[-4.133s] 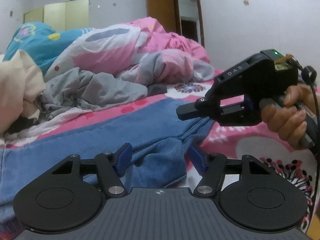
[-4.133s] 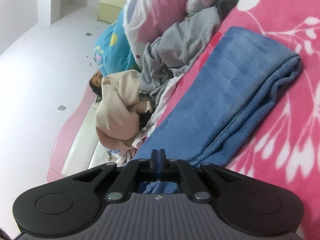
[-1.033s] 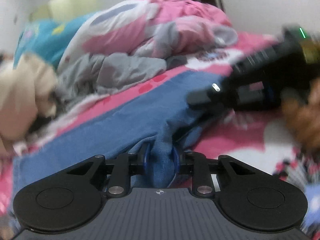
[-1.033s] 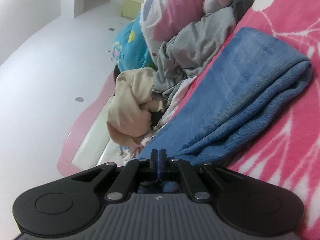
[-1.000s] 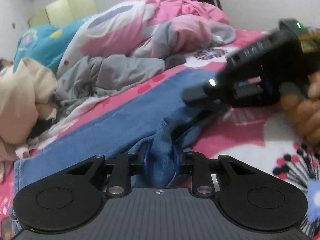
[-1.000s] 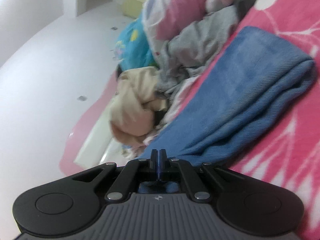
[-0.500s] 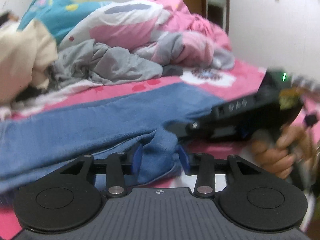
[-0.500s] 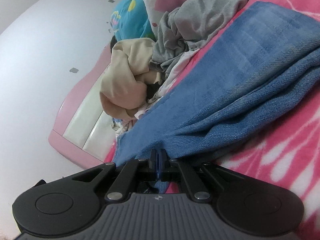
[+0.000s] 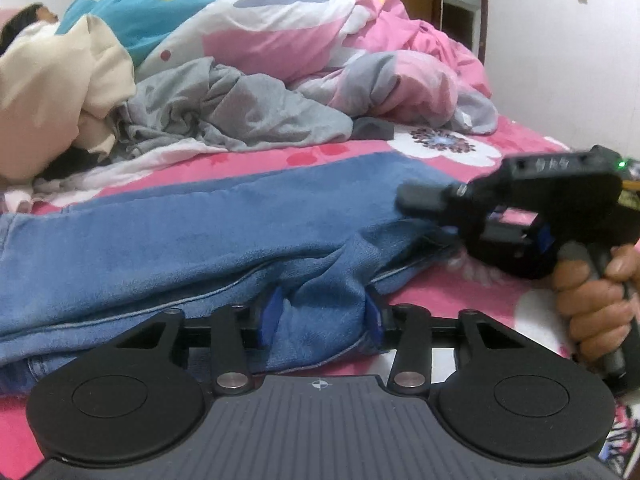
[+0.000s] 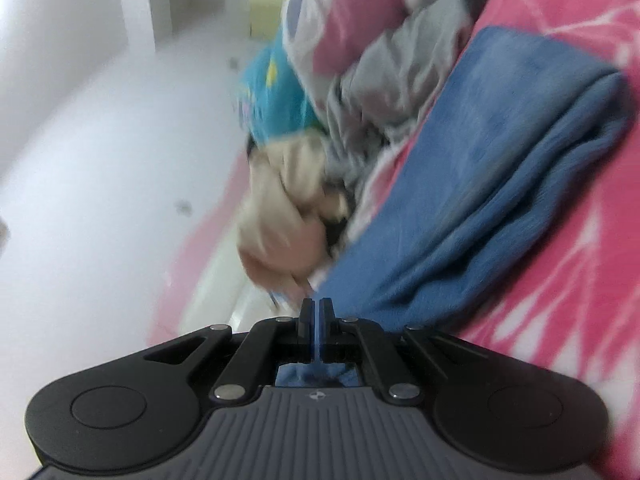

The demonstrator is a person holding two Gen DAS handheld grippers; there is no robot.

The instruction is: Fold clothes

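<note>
Blue jeans (image 9: 192,224) lie folded lengthwise across the pink flowered bed sheet (image 9: 472,300). My left gripper (image 9: 322,314) has its blue pads spread wide around a bunch of the jeans' near edge, not pinching it. My right gripper (image 10: 316,314) is shut, with blue denim (image 10: 500,184) caught between the jaws; the right wrist view is blurred. The right gripper also shows in the left wrist view (image 9: 436,208), held by a hand at the jeans' right end.
A grey garment (image 9: 240,112), a cream garment (image 9: 52,92) and a pink and white duvet (image 9: 320,40) are piled at the back of the bed. A white wall (image 9: 560,60) and a doorway stand at the right.
My left gripper has opened from its pinch on the jeans' edge. The right gripper has moved right and down along the jeans, staying shut.
</note>
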